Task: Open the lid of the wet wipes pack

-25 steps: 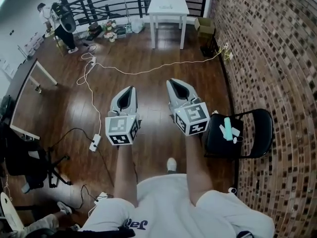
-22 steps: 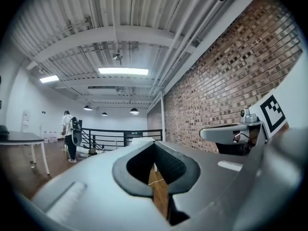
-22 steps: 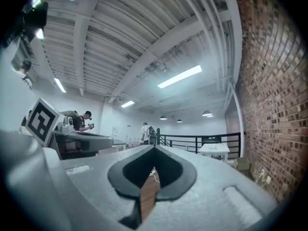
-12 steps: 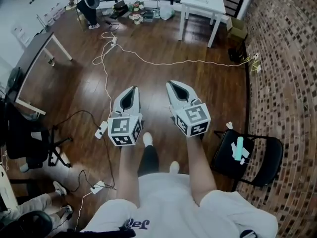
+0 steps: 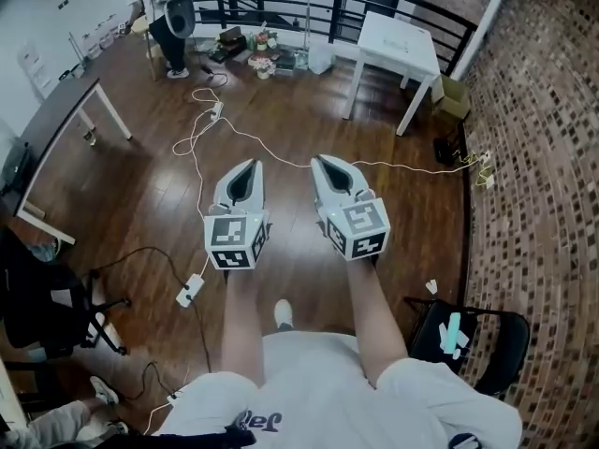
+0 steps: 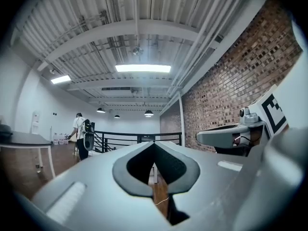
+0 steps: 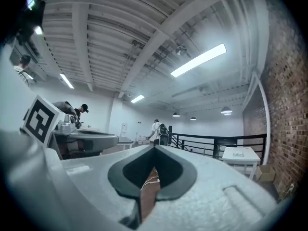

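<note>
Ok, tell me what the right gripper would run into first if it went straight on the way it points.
Nothing close: the right gripper points level above the wooden floor. Far ahead it would probably meet the person by the black railing, though depth is hard to judge.

Open floor (image 5: 402, 223) ahead; white table (image 5: 401, 43) and railing (image 5: 234, 3) stand beyond.

The black chair (image 5: 423, 330) has dropped from beside the right gripper (image 5: 319, 161) into the lower right corner of the head view. The white worktop (image 5: 404, 43) has shifted right. The white floor cable (image 5: 245, 138) now runs between that gripper and the left gripper (image 5: 250, 166).
</note>
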`<state>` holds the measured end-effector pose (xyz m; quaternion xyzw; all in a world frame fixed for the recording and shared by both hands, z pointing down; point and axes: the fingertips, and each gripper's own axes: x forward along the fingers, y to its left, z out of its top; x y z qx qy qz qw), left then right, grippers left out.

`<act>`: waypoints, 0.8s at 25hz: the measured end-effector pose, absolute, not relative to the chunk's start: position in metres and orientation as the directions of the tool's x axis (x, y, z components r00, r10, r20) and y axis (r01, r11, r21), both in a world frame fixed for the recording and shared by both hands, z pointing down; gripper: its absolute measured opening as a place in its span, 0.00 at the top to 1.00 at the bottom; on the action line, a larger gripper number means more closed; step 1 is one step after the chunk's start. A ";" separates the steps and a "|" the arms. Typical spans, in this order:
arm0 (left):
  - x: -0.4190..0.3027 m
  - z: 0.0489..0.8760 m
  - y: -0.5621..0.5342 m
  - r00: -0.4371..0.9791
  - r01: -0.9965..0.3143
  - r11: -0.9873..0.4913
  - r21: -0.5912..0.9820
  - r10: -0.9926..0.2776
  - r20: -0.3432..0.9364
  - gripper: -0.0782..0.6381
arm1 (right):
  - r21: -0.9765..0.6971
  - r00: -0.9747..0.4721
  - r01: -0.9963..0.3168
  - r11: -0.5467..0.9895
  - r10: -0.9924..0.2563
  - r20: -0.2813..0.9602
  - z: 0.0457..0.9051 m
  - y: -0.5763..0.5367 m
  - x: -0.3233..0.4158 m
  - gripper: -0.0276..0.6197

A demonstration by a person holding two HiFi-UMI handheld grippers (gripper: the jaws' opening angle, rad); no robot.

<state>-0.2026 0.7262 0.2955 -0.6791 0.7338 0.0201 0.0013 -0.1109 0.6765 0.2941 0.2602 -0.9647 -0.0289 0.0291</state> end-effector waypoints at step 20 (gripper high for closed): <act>-0.254 0.299 0.418 0.039 -0.999 -0.039 0.011 -0.998 -0.050 0.87 | -0.059 -0.775 -0.631 0.774 -0.631 0.007 0.316 0.370 -0.149 0.97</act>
